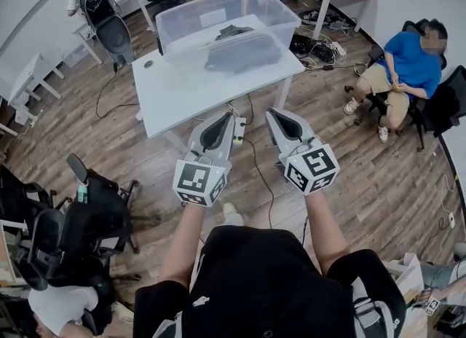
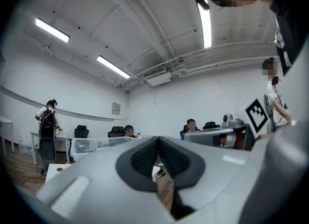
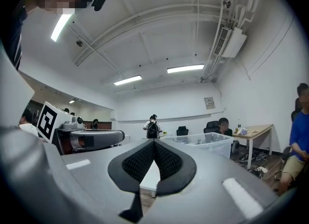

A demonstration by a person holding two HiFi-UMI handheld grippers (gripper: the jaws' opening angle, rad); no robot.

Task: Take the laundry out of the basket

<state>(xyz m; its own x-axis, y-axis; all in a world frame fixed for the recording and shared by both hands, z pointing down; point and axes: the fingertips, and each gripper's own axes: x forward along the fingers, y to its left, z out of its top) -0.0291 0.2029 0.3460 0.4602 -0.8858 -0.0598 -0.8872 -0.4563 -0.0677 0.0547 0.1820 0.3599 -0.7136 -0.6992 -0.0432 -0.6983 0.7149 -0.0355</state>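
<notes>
Head view: your left gripper and right gripper have jaws pressed together on nothing, short of the white table. The grey laundry lies in the clear basket there. Reach in like that and you'd likely just push it around.

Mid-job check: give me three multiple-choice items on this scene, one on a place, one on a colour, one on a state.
1. The clear basket stands: A on the floor; B on the white table; C on a chair.
2. The laundry is: A red; B yellow; C dark grey.
3. The left gripper and right gripper are: A shut and empty; B wide open; C holding cloth.

Answers: B, the head view shows it on the tabletop; C, the heap is dark grey; A, the pads meet in both gripper views.
</notes>
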